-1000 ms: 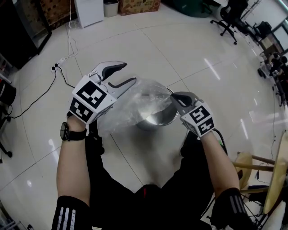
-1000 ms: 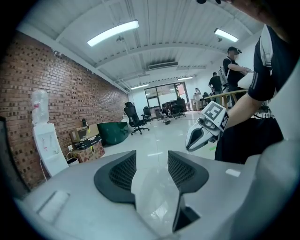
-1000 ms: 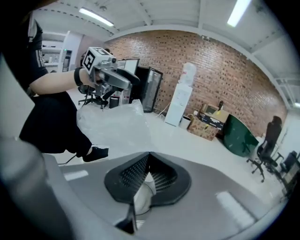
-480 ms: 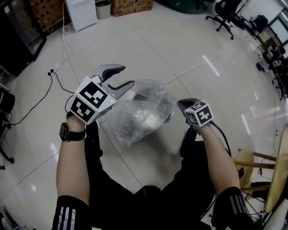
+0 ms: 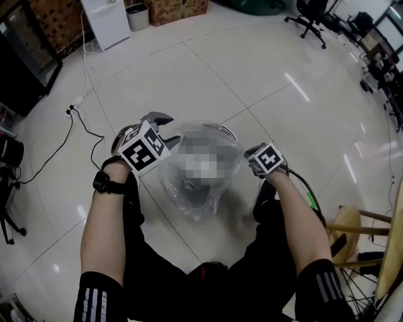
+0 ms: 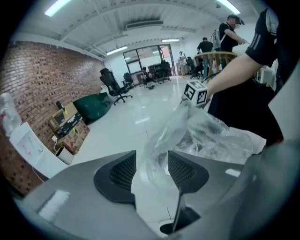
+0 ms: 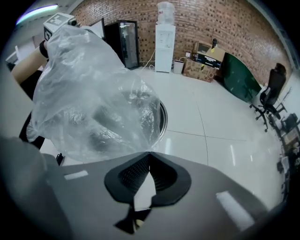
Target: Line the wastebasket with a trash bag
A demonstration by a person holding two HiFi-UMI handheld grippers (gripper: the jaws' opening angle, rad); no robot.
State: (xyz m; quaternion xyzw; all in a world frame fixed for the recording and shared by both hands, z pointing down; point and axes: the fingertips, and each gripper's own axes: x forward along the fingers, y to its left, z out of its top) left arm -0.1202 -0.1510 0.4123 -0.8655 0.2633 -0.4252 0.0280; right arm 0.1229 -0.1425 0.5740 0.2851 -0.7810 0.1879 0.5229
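- Trash bag (image 5: 189, 192): clear film, one edge caught in the closed jaws of the right gripper (image 7: 149, 154), tips pressed together on the plastic.
- Opposite edge threaded through the left gripper (image 6: 152, 159). Jaws partly apart there, with film bunched loose in the gap and no firm pinch to be seen.
- Hangs spread side to side between the two grippers, sagging toward the person's legs; mouth not clearly opened.
- Wastebasket (image 7: 162, 119): round, metal, upright on the floor with its mouth up. Sits below and just beyond the bag, seen mostly through the film, with only an arc of rim bare on the far side.
- From the right jaws: rim just ahead and below. From the left jaws: hidden behind the plastic. Right hand probably the nearer of the two.
- Likely next: lowering the bag mouth straight down over the rim. Calls for centring the spread film above the round opening; at present seems to sit a little to the near side of it.
- Floor (image 5: 264, 75): glossy pale tile, no raised surface under the bin.
- Further out: power cable (image 5: 82, 119) trailing at left, wooden stool (image 5: 352, 227) at right, office chair (image 5: 306, 16), water dispenser (image 7: 165, 37) and brick wall (image 7: 220, 23) at the back.
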